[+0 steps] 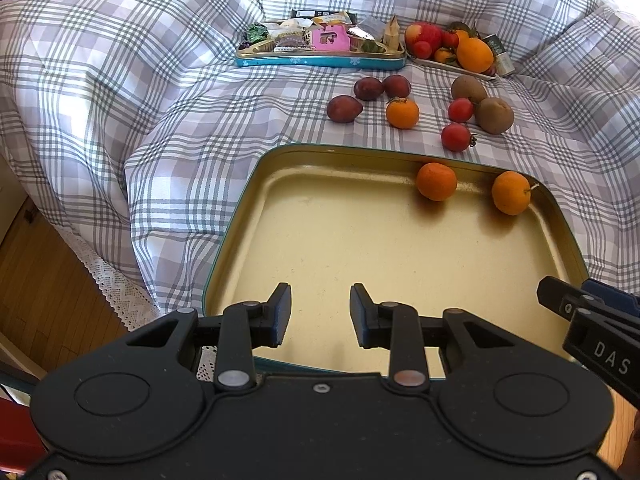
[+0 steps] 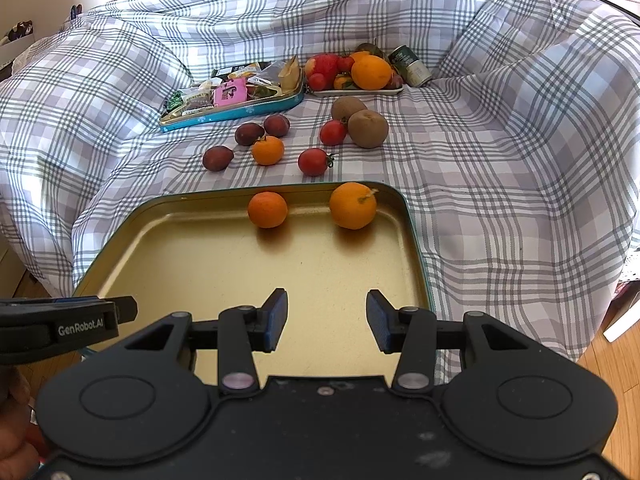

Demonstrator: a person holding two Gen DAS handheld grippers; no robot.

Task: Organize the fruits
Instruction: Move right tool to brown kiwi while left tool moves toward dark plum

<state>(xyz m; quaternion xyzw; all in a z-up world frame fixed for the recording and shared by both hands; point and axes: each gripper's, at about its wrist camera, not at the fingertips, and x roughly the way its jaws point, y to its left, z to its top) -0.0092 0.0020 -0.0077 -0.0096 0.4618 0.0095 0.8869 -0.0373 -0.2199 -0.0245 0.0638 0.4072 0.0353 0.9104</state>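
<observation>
A gold tin tray [image 1: 224, 248] [image 2: 416, 252] lies on the plaid blanket right under both grippers. Two oranges [image 1: 436, 181] [image 1: 511, 193] rest against its far wall, also in the right wrist view [image 2: 267, 209] [image 2: 353, 205]. Beyond the tray, loose on the cloth, lie three dark plums [image 1: 344, 109] [image 2: 218, 158], a mandarin [image 1: 402, 113] [image 2: 267, 150], two red tomatoes [image 1: 456, 137] [image 2: 315, 161] and two kiwis [image 1: 495, 115] [image 2: 368, 128]. My left gripper [image 1: 320, 316] hangs over the tray's near edge, fingers apart and empty. My right gripper [image 2: 327, 320] hovers beside it, open, nothing in it.
At the back stand a blue-sided tin of snack packets [image 1: 320, 60] [image 2: 232, 112], a white plate piled with fruit [image 1: 452, 46] [image 2: 356, 72] and a green can [image 1: 500, 54] [image 2: 410, 66]. The blanket rises in folds on both sides. Wooden floor [image 1: 40, 280] shows at the left.
</observation>
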